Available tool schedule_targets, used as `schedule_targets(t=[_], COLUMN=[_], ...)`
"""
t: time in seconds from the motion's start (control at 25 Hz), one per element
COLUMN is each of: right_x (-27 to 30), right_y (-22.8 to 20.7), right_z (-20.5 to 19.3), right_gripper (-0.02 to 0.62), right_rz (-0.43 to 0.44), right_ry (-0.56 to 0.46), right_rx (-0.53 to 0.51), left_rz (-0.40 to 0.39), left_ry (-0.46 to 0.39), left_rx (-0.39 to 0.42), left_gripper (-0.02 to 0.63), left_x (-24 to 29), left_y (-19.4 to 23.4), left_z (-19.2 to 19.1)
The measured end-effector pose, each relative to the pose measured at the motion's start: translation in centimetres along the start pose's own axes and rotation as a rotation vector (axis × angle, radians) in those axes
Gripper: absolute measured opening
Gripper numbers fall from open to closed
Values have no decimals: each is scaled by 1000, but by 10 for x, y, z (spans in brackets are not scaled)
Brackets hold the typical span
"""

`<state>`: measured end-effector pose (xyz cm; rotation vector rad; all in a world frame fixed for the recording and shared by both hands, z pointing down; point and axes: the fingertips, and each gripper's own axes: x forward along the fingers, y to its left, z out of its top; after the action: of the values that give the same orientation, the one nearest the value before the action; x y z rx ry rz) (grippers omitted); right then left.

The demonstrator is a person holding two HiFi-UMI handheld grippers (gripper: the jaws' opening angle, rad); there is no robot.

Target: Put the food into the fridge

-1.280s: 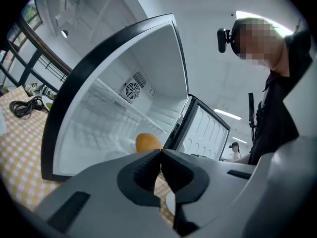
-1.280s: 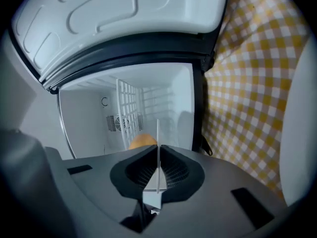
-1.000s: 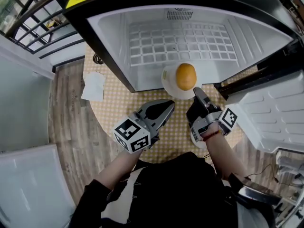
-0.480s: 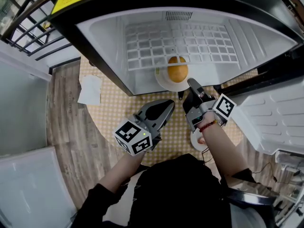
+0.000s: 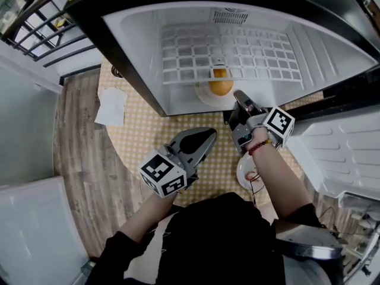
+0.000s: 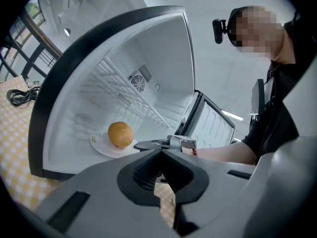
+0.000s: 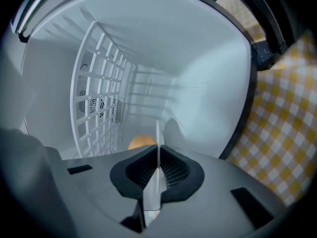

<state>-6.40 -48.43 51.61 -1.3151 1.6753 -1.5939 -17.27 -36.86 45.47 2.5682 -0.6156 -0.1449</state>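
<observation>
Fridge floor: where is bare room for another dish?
Bare either side of the plate: up to the left wall and up to the right wall. Crowded front middle, where the right gripper pinches its rim.

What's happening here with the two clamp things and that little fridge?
A person holds a gripper in each hand. The right gripper is clamped on the rim of a white plate that carries a round orange food. The plate is inside the open fridge, below its wire shelf. The left gripper is shut on nothing and hangs over the checked tablecloth in front of the fridge.
</observation>
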Motion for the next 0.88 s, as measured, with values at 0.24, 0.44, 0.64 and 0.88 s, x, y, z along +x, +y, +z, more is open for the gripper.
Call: schedule_targets(t=[0.24,0.44,0.64,0.88], right_x=[11,16,20,24], right_y=[3,7,7,7], right_z=[8,14,15,18], right_gripper=[25,26,26,43], right_rz=[-34,-77,-112,-207], right_ry=[-13,-8,-5,15], right_rx=[-103,-261,-373,-545], left_rz=[2,3,6,3], left_ry=[-1,-10,11,10], left_rx=[-11,-8,-11,-18], left_gripper=[14,14,14,14], left_x=[-9,-14,-19,-22], left_y=[-1,-3,-3,-5], left_z=[-3,-1,-4,-5])
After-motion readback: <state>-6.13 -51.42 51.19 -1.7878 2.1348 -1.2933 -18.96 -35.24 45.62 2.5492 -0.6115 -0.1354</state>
